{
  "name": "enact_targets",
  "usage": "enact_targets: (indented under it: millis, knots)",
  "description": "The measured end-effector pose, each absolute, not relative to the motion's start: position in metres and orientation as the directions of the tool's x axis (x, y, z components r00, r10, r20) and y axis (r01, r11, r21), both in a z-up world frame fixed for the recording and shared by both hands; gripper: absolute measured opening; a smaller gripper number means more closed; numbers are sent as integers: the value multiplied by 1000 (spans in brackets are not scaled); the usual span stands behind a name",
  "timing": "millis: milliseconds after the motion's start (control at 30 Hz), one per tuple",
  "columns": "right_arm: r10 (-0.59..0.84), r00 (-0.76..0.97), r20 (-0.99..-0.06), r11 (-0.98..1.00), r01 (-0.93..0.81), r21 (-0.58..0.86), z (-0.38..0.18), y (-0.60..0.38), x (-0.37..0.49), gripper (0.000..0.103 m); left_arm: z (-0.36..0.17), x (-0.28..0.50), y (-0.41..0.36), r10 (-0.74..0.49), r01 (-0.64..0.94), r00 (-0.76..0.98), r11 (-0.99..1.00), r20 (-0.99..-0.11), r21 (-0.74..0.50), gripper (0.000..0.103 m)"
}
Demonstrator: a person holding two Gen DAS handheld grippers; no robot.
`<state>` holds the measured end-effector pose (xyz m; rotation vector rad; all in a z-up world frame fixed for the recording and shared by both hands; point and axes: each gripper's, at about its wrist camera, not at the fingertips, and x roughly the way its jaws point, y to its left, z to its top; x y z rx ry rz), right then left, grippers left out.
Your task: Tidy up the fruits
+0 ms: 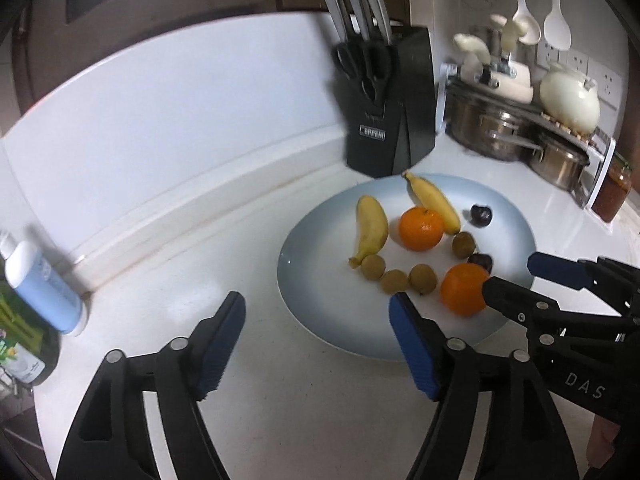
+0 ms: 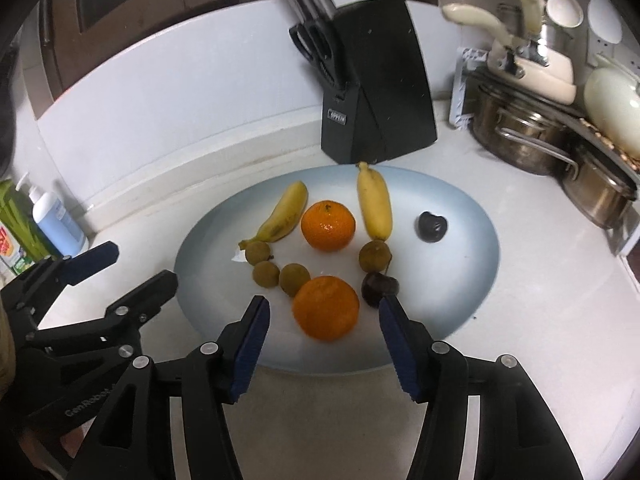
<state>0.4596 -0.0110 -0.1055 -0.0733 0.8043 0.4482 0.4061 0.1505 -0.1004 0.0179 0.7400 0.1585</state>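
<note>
A pale blue plate [image 2: 452, 280] on the white counter holds two bananas [image 2: 282, 216] [image 2: 374, 204], a far orange [image 2: 328, 226], a near orange [image 2: 326, 308], several small brown-green round fruits [image 2: 266, 274] and two dark plums [image 2: 432, 226] [image 2: 378, 288]. My right gripper [image 2: 322, 320] is open, its fingers on either side of the near orange, just short of it. My left gripper [image 1: 316, 316] is open and empty over the counter at the plate's [image 1: 320, 280] left rim. The right gripper [image 1: 508, 276] also shows in the left wrist view beside the near orange [image 1: 462, 290].
A black knife block [image 2: 376, 80] stands just behind the plate. Steel pots [image 2: 520, 136] and a rack with cream cookware sit at the back right. A blue soap bottle [image 2: 56, 220] and a green carton [image 2: 16, 232] stand at the left by the backsplash.
</note>
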Motion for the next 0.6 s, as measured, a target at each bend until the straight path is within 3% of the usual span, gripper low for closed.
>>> enact_targets:
  millis: [133, 300, 600]
  knots:
    - [335, 650, -682, 923, -373, 98, -93, -24, 441, 71, -86, 390, 141, 145, -134, 757, 989, -637, 65, 79]
    - [286, 717, -636, 947, -311, 75, -74, -49, 415, 77, -68, 372, 123, 144, -123, 795, 989, -590, 77, 88]
    - [207, 785, -584, 975, -218, 53, -51, -97, 371, 85, -40, 333, 77, 124, -84, 854, 991, -505, 102, 94]
